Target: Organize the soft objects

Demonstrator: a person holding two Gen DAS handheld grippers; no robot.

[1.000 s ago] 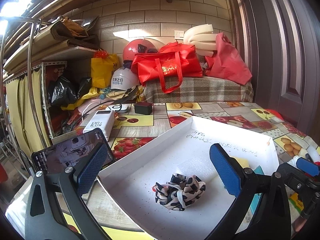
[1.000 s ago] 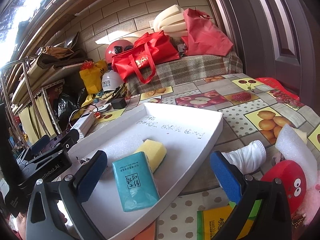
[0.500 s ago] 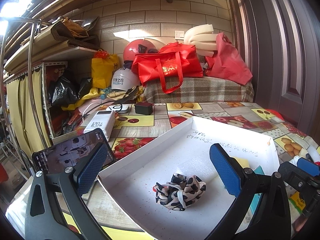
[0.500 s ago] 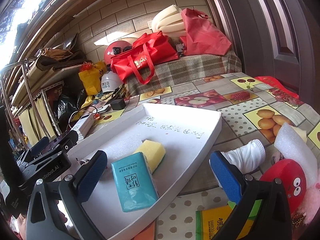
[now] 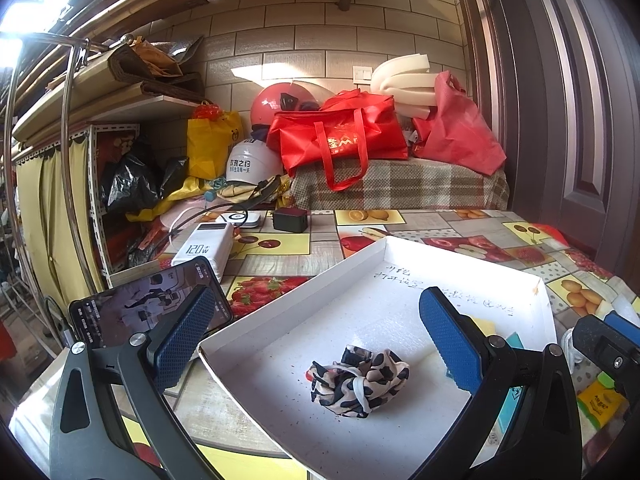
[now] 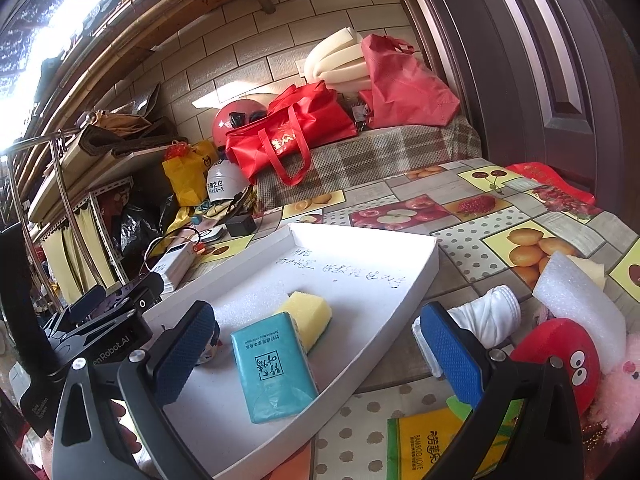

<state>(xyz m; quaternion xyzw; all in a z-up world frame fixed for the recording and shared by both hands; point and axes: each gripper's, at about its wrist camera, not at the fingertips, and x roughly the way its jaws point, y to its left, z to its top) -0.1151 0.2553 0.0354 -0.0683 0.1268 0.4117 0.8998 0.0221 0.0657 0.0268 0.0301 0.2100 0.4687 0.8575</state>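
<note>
A white shallow tray (image 5: 288,300) (image 6: 424,276) lies on the fruit-print table. In it lie a leopard-print scrunchie (image 5: 358,380), a yellow sponge (image 6: 308,312) and a teal tissue pack (image 6: 272,368). My left gripper (image 5: 316,344) is open and empty, hovering over the tray's near left corner, just behind the scrunchie. My right gripper (image 6: 316,352) is open and empty, above the tissue pack and the tray's right rim. To the right of the tray lie a rolled white sock (image 6: 484,316), a white foam block (image 6: 576,304), a red plush toy (image 6: 560,360) and a yellow tissue pack (image 6: 424,444).
A phone (image 5: 148,304), a white power bank (image 5: 204,248) and a black charger (image 5: 290,220) lie left of and behind the tray. Red bags (image 5: 340,136), helmets (image 5: 252,164) and foam pile up at the table's far end. A door (image 6: 560,60) stands on the right.
The right gripper has drifted slightly, shifting its view a little; the left gripper and the objects in the tray have stayed put.
</note>
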